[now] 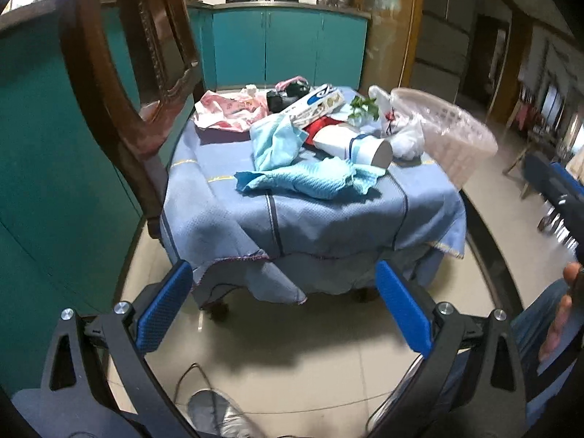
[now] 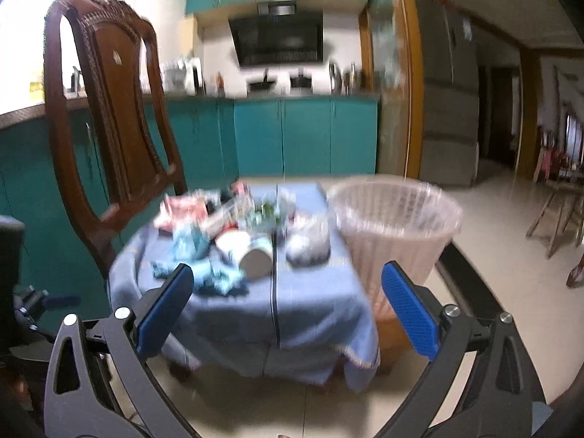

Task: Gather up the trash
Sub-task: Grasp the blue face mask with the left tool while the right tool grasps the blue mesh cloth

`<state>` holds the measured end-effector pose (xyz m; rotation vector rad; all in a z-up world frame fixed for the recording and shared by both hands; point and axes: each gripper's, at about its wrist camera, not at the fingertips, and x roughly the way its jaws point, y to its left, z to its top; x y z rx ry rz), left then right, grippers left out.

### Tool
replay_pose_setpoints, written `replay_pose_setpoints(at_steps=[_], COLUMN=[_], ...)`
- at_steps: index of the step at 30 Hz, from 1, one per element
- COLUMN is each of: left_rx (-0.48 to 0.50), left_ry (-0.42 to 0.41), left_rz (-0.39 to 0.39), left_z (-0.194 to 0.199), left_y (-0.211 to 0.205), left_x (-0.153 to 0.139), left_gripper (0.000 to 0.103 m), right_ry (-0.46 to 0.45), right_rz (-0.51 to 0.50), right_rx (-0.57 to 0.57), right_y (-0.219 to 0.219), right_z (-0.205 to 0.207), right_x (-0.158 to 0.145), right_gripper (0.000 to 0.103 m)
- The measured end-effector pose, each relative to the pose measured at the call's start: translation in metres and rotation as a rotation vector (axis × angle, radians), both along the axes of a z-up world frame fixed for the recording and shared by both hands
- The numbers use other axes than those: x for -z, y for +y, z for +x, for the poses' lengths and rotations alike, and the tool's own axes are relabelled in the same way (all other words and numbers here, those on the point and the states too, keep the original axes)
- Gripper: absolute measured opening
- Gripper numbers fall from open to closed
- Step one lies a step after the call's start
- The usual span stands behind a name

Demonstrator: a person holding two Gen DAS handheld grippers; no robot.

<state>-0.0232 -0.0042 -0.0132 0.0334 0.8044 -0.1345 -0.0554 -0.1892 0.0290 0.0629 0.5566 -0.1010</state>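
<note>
A small table under a blue cloth holds the trash: crumpled light-blue paper towels, a white cylinder tub on its side, a long white-and-blue box, a pink plastic bag, a black object, green leaves and a white plastic bag. A translucent pink wastebasket stands at the table's right edge. My left gripper and right gripper are both open and empty, well short of the table. The right wrist view is blurred.
A carved wooden chair stands left of the table. Teal kitchen cabinets and a stove line the back wall. A person's hand and the other gripper's handle sit at the right edge. Pale floor tiles lie below.
</note>
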Motion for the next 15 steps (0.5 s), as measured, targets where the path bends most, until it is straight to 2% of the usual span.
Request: replay_pose_setpoints(at_steps=[2,6,8,11,14,15], left_rx=[0.013,0.014,0.013,0.013,0.019,0.02], left_ry=[0.051,0.133,0.121,0.058,0.079,0.096], left_rz=[-0.006,-0.015,-0.023,-0.005,0.024,0.04], left_z=[0.007,0.036,0.054,0.086,0.127,0.141], left_y=[0.0,0.002,0.002,-0.002,-0.008,-0.01], left_x=[0.001,-0.001,-0.012,-0.033,-0.035,-0.031], left_gripper=[0.1,0.1,0.1,0.1,0.1,0.097], right_ry=[0.068,0.115,0.122,0.145,0.124,0.092], right_rz=[0.007,0.019,0.032,0.061,0.031,0.024], right_rx=[-0.016,-0.074,-0.096,-0.155,-0.185,-0.192], right_y=[-0.003,-0.004,-0.007,-0.01,-0.011,-0.013], right_z=[0.011,0.027,0.04,0.075,0.104,0.118], right_x=[0.005,-0.003,-0.01,-0.026,-0.043,-0.054], right_gripper=[0.1,0.1,0.1,0.1,0.1,0.1])
